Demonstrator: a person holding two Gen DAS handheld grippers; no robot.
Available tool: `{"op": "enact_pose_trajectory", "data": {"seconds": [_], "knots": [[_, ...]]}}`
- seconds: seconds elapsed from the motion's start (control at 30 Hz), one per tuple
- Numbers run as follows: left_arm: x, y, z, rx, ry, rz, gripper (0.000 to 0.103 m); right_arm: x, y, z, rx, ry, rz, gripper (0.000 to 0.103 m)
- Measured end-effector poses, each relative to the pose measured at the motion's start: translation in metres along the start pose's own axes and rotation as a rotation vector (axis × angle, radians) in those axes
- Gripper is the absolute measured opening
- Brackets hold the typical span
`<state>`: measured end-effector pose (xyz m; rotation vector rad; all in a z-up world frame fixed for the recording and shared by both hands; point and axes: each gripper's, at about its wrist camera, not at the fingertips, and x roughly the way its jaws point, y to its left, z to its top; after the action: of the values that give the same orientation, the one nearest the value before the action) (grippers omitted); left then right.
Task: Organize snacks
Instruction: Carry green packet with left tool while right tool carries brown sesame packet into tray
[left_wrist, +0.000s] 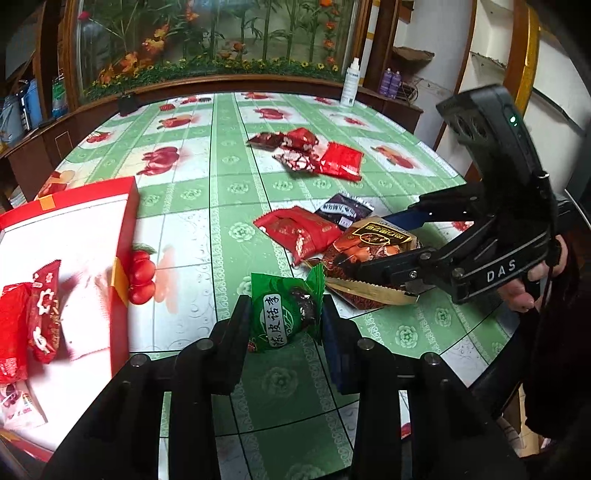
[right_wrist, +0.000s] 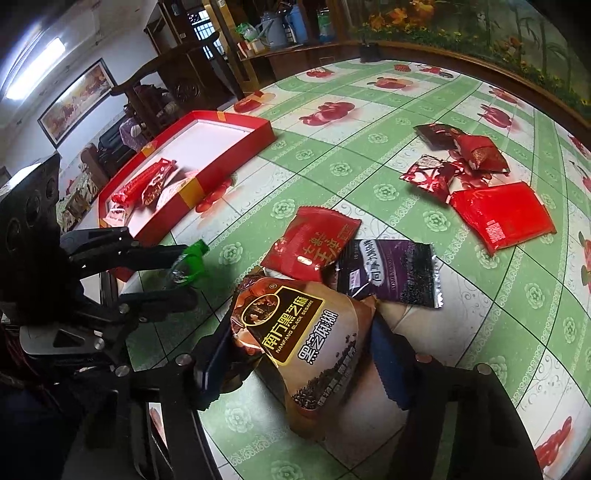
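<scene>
My left gripper (left_wrist: 286, 314) is shut on a green candy packet (left_wrist: 286, 314) and holds it just above the table; it also shows in the right wrist view (right_wrist: 188, 264). My right gripper (right_wrist: 299, 332) is shut on a brown black-sesame packet (right_wrist: 306, 328), which also shows in the left wrist view (left_wrist: 369, 251). A red tray (left_wrist: 92, 236) with a white floor lies at the left and holds several red packets (left_wrist: 37, 314); it shows in the right wrist view too (right_wrist: 207, 162).
On the green flowered tablecloth (left_wrist: 229, 192) lie a red packet (right_wrist: 314, 243), a purple packet (right_wrist: 391, 269), and a far cluster of red and dark packets (right_wrist: 476, 184). A white spray bottle (left_wrist: 350, 83) stands at the far edge by a wooden cabinet.
</scene>
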<state>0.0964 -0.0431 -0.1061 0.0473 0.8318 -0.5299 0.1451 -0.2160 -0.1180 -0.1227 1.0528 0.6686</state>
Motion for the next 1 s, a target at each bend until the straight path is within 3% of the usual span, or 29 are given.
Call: {"op": "enact_pose_trajectory", "data": {"seconds": [0.3,0.57,0.83,1.0], "knots": [[-0.019,0.009,-0.001,-0.013,-0.044,0.006,0.034,-0.026,-0.021,0.001,0.098,-0.097,0.087,0.069],[-0.047,0.04,-0.001,-0.082,-0.115,0.057,0.034,-0.022,-0.037,0.008,0.241,-0.134,0.135,0.069],[-0.083,0.1,-0.015,-0.18,-0.173,0.205,0.034,-0.001,-0.003,0.042,0.306,-0.223,0.284,0.069],[-0.092,0.135,-0.028,-0.241,-0.175,0.303,0.034,0.041,0.033,0.078,0.342,-0.201,0.337,0.069]]}}
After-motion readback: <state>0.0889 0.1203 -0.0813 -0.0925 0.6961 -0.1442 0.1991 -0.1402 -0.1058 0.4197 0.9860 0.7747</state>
